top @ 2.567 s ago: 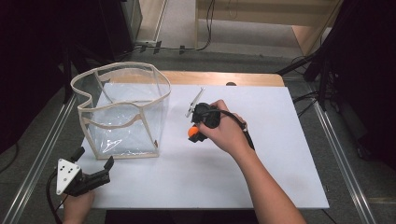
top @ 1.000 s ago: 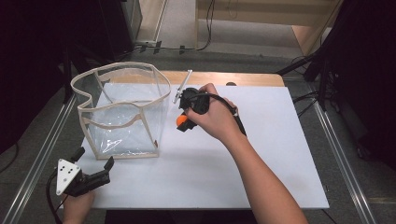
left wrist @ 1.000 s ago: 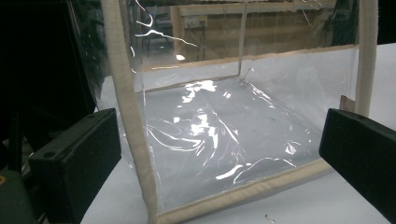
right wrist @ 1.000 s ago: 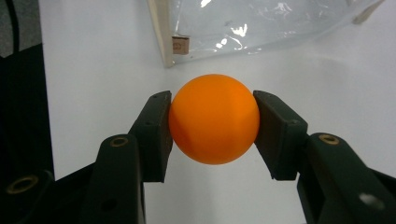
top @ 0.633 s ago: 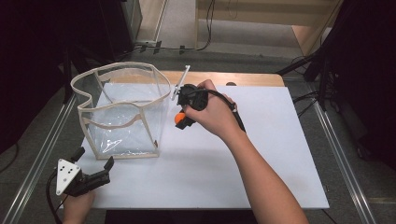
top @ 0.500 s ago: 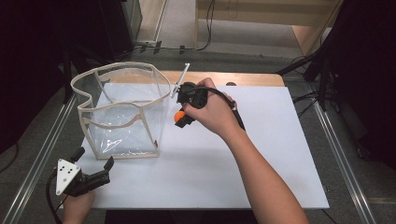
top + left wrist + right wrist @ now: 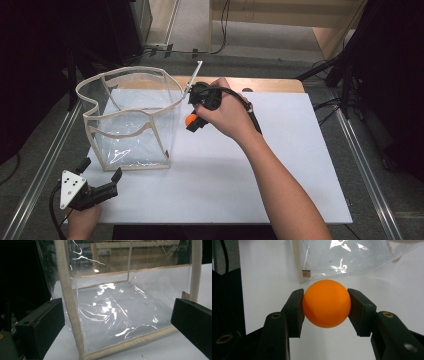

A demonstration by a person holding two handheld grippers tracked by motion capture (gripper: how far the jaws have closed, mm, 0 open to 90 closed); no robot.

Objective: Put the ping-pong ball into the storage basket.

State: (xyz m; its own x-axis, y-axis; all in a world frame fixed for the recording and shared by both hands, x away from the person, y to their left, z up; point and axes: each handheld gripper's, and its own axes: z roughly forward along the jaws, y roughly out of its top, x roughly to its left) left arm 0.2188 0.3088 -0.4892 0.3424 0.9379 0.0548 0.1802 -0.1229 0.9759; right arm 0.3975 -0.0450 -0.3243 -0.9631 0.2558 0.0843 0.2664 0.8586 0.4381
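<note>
The right gripper [image 7: 191, 122], just left of centre in the high view, is clamped on an orange ball [image 7: 326, 303]; in the right gripper view both black jaws press flat against the ball's sides, and it hangs clear of the white table [image 7: 280, 165]. The clear bag [image 7: 132, 120] with its cream trim stands upright and open-topped at the upper left of the high view, and the ball sits just to the right of the bag's right wall, below the level of the rim as far as the high view lets me judge. So the relation that matters is this: the bag's mouth lies to the left of and above the ball, and the coming move likely calls for a lift over the near rim before any release. The left gripper [image 7: 100, 186] rests at the lower left of the high view, jaws wide apart and holding nothing, facing the bag's near wall in its own view; the right hand [image 7: 227, 112] is plainly the nearer to the opening.
</note>
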